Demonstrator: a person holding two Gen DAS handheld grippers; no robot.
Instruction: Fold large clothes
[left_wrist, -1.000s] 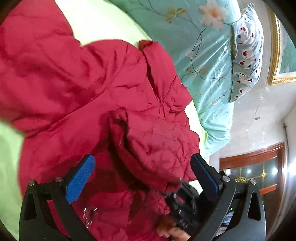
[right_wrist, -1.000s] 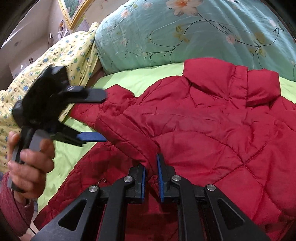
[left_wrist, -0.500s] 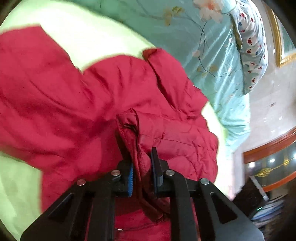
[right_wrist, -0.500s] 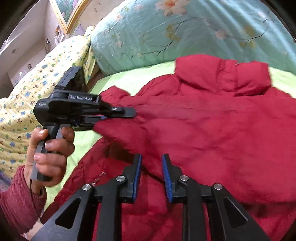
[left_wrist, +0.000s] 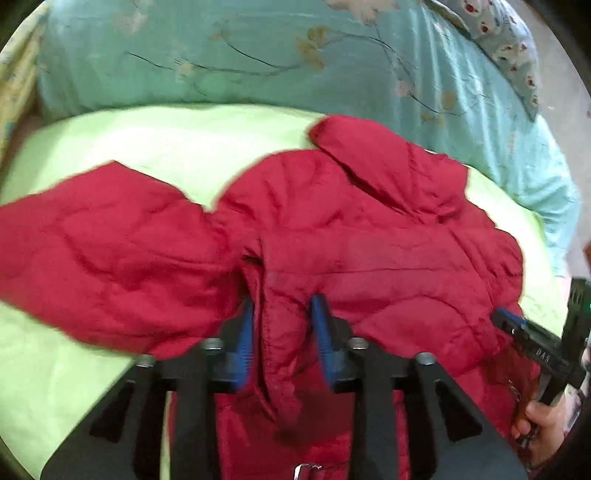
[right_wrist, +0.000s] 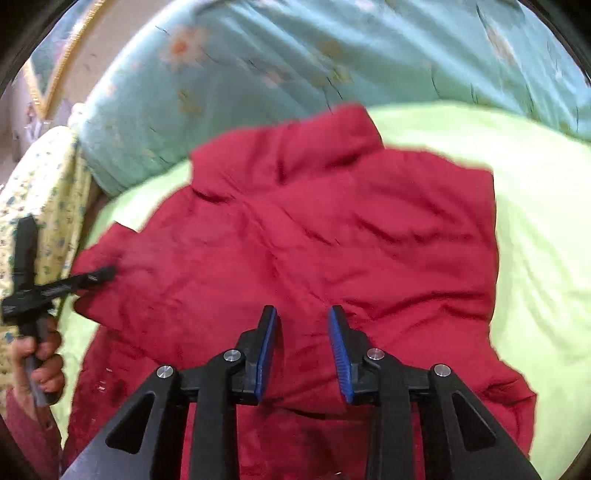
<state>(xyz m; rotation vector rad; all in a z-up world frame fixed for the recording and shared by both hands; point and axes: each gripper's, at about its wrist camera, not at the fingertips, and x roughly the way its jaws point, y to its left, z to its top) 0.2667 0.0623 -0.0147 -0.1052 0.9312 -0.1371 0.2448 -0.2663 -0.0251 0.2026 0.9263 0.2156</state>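
We judge the red quilted jacket (left_wrist: 369, 251), spread on the bed's green sheet (left_wrist: 155, 147), soft, puffy and slippery, best pinched at seams: the left hand-held gripper (left_wrist: 282, 332) is opening around a hem fold at 6 o'clock, the right hand-held gripper (right_wrist: 303, 350) opening, holding nothing.

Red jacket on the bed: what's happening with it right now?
A person is folding the red jacket on the green sheet with two handheld grippers. The left gripper has a fold of fabric between its opening jaws. The right gripper hovers over the jacket's middle, jaws opening, gripping nothing.
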